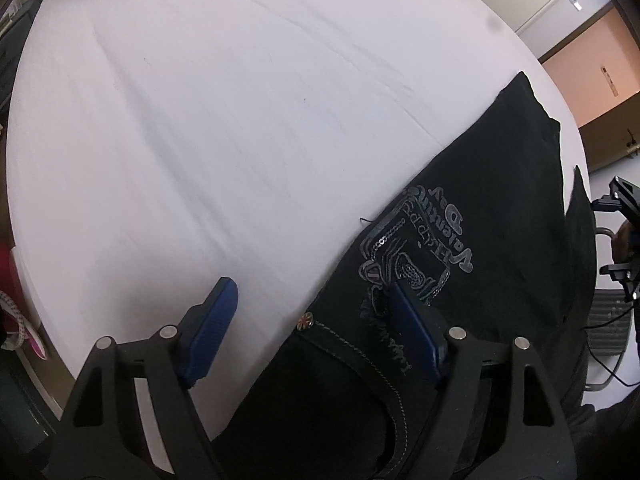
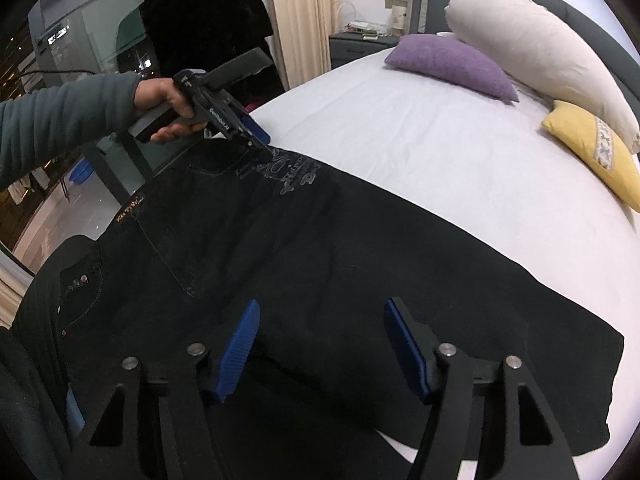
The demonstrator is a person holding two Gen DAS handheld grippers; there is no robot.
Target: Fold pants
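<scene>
Black pants (image 2: 320, 248) lie spread on the white bed sheet (image 2: 440, 152), with a silver print near the waist (image 1: 424, 240) and a pocket seam with a rivet (image 1: 305, 321). My left gripper (image 1: 312, 304) is open just above the waist edge, one blue pad (image 1: 212, 332) over the sheet, the other (image 1: 412, 332) over the print. It also shows in the right wrist view (image 2: 256, 140), held by a hand. My right gripper (image 2: 320, 328) is open and empty, just above the pant legs.
A purple pillow (image 2: 452, 66), a cream pillow (image 2: 532, 56) and a yellow pillow (image 2: 596, 152) lie at the bed's head. A nightstand (image 2: 356, 46) stands by the curtain. A chair (image 1: 608, 320) and cables sit beside the bed.
</scene>
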